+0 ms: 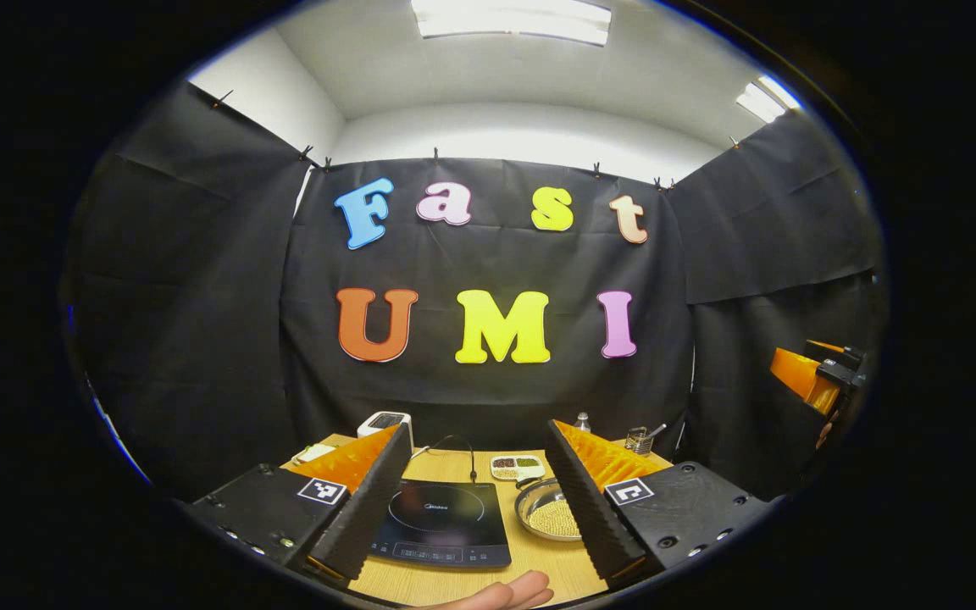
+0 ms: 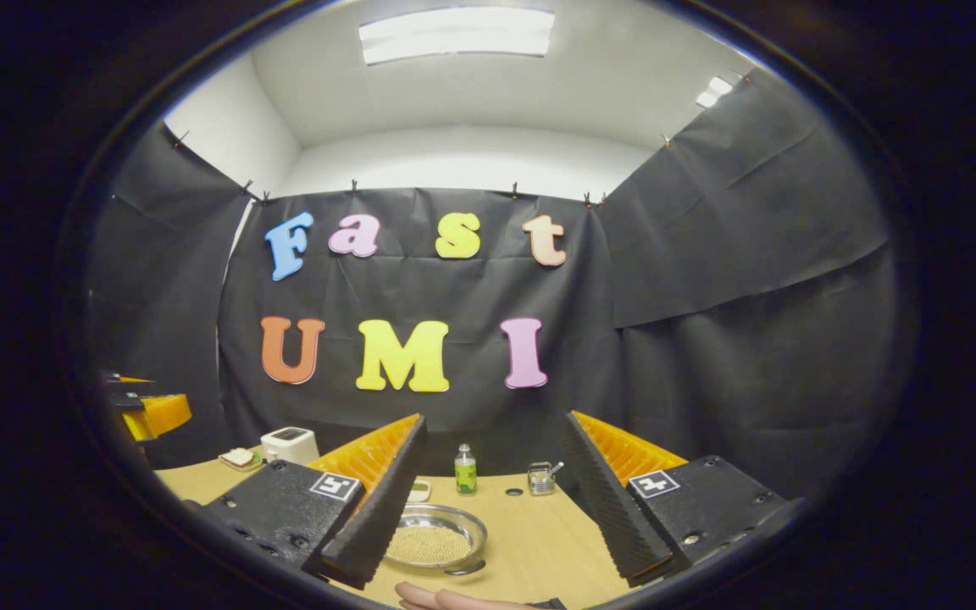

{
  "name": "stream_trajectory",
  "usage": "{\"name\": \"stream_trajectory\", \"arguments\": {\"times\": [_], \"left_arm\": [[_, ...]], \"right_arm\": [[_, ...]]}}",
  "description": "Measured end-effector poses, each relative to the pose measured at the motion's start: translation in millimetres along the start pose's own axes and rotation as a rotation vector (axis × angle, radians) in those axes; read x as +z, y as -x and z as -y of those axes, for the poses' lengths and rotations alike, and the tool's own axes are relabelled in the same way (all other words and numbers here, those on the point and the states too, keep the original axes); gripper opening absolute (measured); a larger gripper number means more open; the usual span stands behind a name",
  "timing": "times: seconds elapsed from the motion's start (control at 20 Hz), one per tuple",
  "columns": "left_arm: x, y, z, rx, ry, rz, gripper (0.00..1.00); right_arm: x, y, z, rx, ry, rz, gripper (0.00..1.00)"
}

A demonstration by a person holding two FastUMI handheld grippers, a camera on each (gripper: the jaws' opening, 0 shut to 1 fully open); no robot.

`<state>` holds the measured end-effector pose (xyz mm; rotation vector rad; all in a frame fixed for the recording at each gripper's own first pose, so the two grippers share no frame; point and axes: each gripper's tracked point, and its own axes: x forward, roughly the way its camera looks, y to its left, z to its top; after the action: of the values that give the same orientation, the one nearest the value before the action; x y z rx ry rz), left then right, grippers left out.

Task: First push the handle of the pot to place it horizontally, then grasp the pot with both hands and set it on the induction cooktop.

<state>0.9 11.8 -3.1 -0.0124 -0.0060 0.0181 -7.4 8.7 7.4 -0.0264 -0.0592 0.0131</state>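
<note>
Pot (image 1: pixel 549 510): a shallow metal pan on the wooden table (image 1: pixel 463 464), holding pale small grains; in the left gripper view it sits just right of the induction cooktop (image 1: pixel 441 524), partly behind that gripper's right finger.
Pot, right gripper view (image 2: pixel 435 536): seen whole between the fingers, near the front edge of the table, with a dark stub at its front rim.
Induction cooktop: flat black slab with a cable running back from it — nothing stands on it.
Left gripper (image 1: pixel 479 500): fingers spread wide, holding nothing, raised above the table.
Right gripper (image 2: pixel 488 500): also spread wide and empty, hovering above the pot; in the left gripper view it appears far off at the right edge (image 1: pixel 814 379).
Left gripper from the right gripper view (image 2: pixel 145 407): at the left edge, well apart from the pot.
Hand (image 1: pixel 505 593): fingertips at the bottom edge, just in front of the cooktop.
Background, left gripper view: white appliance (image 1: pixel 385 422), sectioned dish (image 1: pixel 517 467), small basket (image 1: pixel 639 440).
Background, right gripper view: green bottle (image 2: pixel 465 470) — plus a plate with food (image 2: pixel 240 458) beside the white appliance.
</note>
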Motion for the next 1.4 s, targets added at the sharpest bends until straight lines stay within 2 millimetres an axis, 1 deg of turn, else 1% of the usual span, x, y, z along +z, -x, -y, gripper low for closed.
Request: {"name": "stream_trajectory", "arguments": {"times": [0.2, 0.3, 0.45, 0.55, 0.65, 0.7, 0.75, 0.8, 0.85, 1.0, 1.05, 1.1, 1.15, 1.2, 1.3, 1.35, 1.4], "left_arm": [[0, 2, 2, -0.009, -0.005, -0.002, 0.95], [0, 3, 3, -0.017, -0.005, -0.006, 0.95], [0, 11, 12, -0.046, 0.007, -0.015, 0.95], [4, 15, 12, -0.049, -0.001, -0.003, 0.95], [4, 18, 11, -0.042, -0.005, -0.007, 0.95], [3, 20, 11, -0.038, -0.002, -0.014, 0.95], [3, 21, 11, -0.039, 0.003, -0.019, 0.95], [4, 22, 13, -0.046, 0.01, -0.019, 0.95], [5, 25, 14, -0.046, 0.012, -0.017, 0.95], [6, 30, 14, -0.055, 0.012, -0.01, 0.95], [3, 31, 16, -0.066, 0.016, -0.012, 0.95], [2, 33, 18, -0.074, 0.018, -0.018, 0.95], [0, 34, 18, -0.08, 0.018, -0.022, 0.95], [-1, 34, 19, -0.086, 0.016, -0.022, 0.95], [-3, 33, 19, -0.088, 0.014, -0.024, 0.95], [-5, 33, 18, -0.086, 0.017, -0.025, 0.95], [-5, 32, 17, -0.085, 0.02, -0.025, 0.95]], "right_arm": [[-15, -12, -1, -0.018, 0.024, -0.021, 0.96], [-33, -19, -6, -0.019, 0.027, -0.057, 0.96], [-63, -31, -14, 0.003, 0.019, -0.136, 0.96], [-76, -36, -18, 0.016, 0.01, -0.171, 0.96], [-89, -41, -25, 0.044, -0.002, -0.207, 0.94], [-95, -42, -31, 0.068, -0.009, -0.222, 0.87], [-101, -43, -34, 0.079, -0.013, -0.241, 0.83], [-108, -44, -36, 0.093, -0.016, -0.262, 0.72], [-114, -44, -39, 0.108, -0.019, -0.284, 0.68], [-134, -46, -53, 0.161, -0.008, -0.347, 0.4], [-145, -45, -55, 0.173, 0.003, -0.378, 0.25], [-153, -44, -57, 0.183, 0.014, -0.415, 0.01], [-167, -40, -62, 0.206, 0.033, -0.456, 0.0], [-180, -41, -67, 0.221, 0.051, -0.492, 0.01], [-198, -41, -67, 0.216, 0.087, -0.554, 0.0], [-208, -42, -67, 0.206, 0.103, -0.578, 0.04], [-218, -43, -70, 0.205, 0.108, -0.606, 0.04]]}}
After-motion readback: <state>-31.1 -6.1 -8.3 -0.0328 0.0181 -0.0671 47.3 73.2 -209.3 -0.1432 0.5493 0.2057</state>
